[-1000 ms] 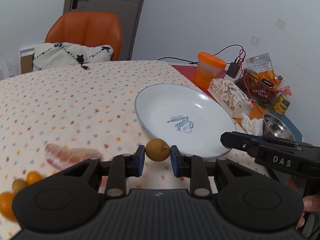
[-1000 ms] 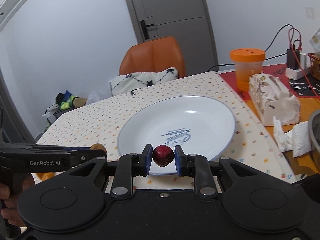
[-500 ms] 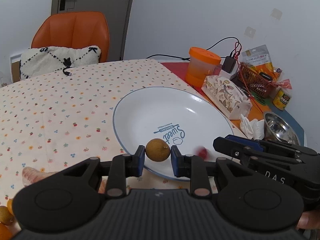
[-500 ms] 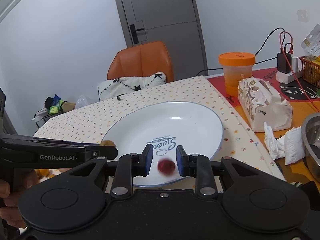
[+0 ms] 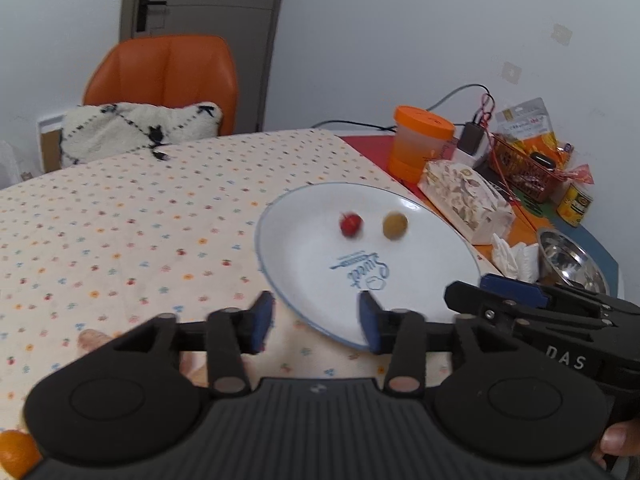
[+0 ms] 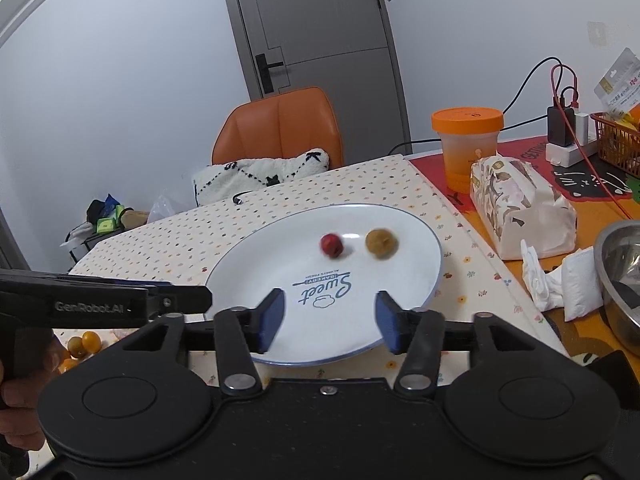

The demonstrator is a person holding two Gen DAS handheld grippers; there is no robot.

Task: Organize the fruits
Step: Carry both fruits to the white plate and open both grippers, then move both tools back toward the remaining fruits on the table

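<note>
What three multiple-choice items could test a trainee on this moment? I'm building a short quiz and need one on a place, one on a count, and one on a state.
1. Where is the red fruit?
A. on the white plate
B. in the steel bowl
C. on the tablecloth

2. How many fruits lie on the plate?
A. one
B. two
C. four

3. How does the right gripper stand?
A. shut on a fruit
B. shut on nothing
C. open, holding nothing

Answers:
1 A: it lies on the plate, beside the yellow-brown fruit.
2 B: only the red and the yellow-brown fruit are there.
3 C: its blue pads are wide apart with only the plate seen between them; the left gripper stands open too.
</note>
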